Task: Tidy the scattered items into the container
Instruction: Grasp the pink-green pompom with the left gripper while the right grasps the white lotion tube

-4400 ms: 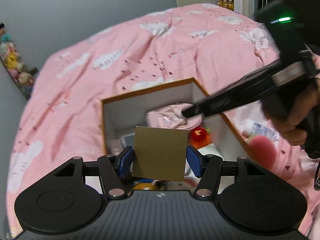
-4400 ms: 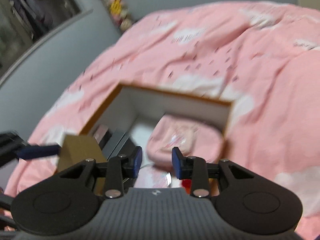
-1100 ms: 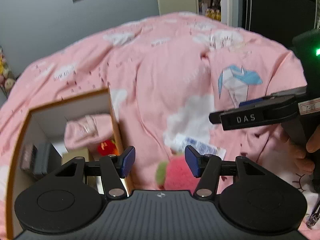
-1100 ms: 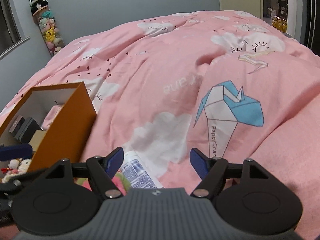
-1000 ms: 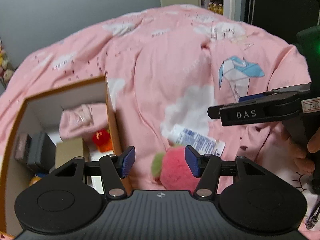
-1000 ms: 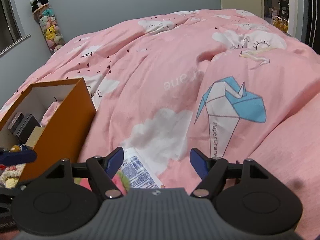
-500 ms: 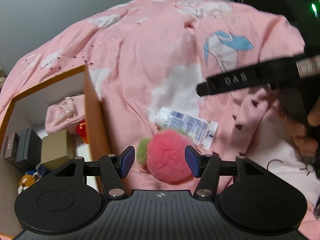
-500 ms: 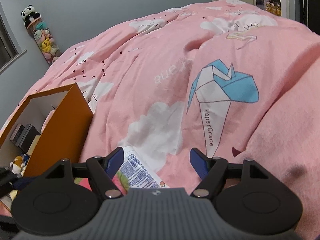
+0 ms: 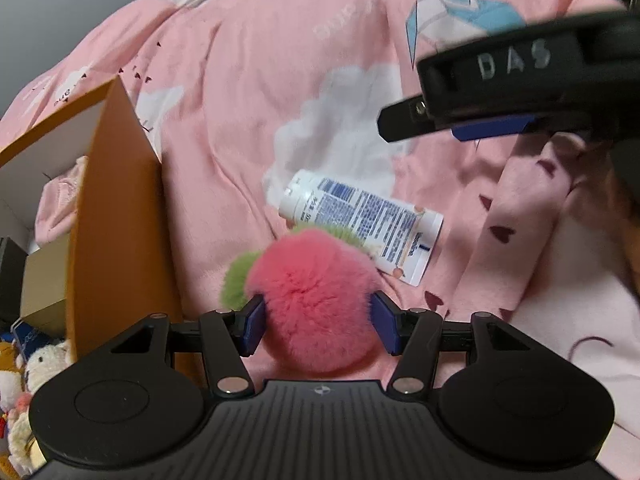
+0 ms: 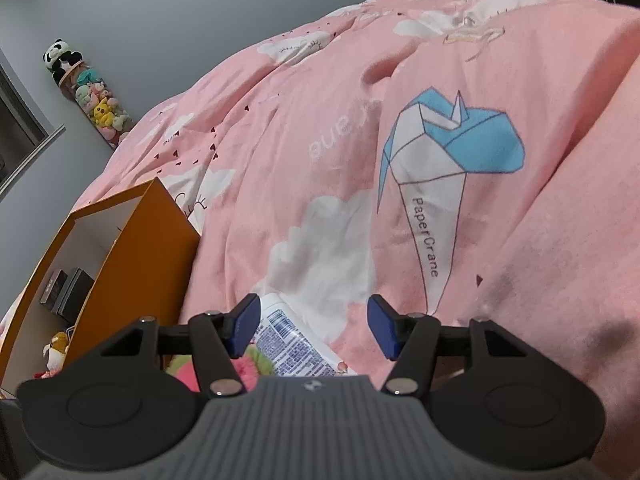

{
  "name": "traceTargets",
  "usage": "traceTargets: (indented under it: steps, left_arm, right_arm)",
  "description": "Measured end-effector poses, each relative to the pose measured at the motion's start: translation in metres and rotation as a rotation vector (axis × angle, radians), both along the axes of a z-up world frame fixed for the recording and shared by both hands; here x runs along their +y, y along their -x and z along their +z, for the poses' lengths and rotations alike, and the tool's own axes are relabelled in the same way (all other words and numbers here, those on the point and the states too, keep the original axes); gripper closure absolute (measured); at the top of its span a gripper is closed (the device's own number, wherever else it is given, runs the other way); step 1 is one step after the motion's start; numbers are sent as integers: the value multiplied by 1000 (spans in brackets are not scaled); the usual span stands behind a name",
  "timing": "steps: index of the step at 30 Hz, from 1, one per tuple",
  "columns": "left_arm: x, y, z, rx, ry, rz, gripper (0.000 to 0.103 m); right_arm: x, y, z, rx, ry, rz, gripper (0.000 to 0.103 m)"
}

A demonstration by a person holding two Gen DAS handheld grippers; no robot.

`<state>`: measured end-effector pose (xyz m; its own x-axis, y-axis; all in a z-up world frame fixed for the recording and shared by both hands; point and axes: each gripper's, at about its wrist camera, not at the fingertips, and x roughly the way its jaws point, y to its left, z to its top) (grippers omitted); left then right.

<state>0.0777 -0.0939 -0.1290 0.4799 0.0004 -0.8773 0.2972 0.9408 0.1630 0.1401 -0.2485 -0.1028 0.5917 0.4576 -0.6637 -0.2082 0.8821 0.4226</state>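
Left gripper (image 9: 318, 322) spread wide, blue pads flanking the pink pom-pom (image 9: 316, 300) on the quilt (image 9: 248, 92) beside the orange box (image 9: 120, 216); contact looks likely but fur blurs it. Right gripper (image 10: 313, 328) wide, empty, above the white tube (image 10: 294, 344), which lies just behind the pom-pom.

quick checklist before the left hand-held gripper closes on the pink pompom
1. Pink pompom sits between the open pads of the left hand-held gripper: ok.
2. Pads touching the fur on both sides: cannot tell.
3. White tube outside the jaws, behind the pompom: ok.
4. Right hand-held gripper open, out of the left one's way: ok.
5. Orange box open, room among the items inside: ok.
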Motion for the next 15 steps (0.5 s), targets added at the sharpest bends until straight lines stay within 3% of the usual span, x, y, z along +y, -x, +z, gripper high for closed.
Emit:
traceTargets:
  steps: [5, 7, 9, 15]
  left_arm:
    - [-4, -6, -12, 1, -31, 3, 38]
    - [-2, -10, -18, 18, -31, 14, 38]
    - [-1, -14, -24, 29, -26, 29, 39]
    - [1, -19, -31, 5, -6, 39, 50]
  right_arm:
    - [4, -5, -8, 39, -2, 16, 42]
    - [3, -6, -10, 49, 0, 9, 50]
    - [3, -7, -12, 63, -7, 14, 51]
    - [4, -11, -19, 111, -14, 35, 56]
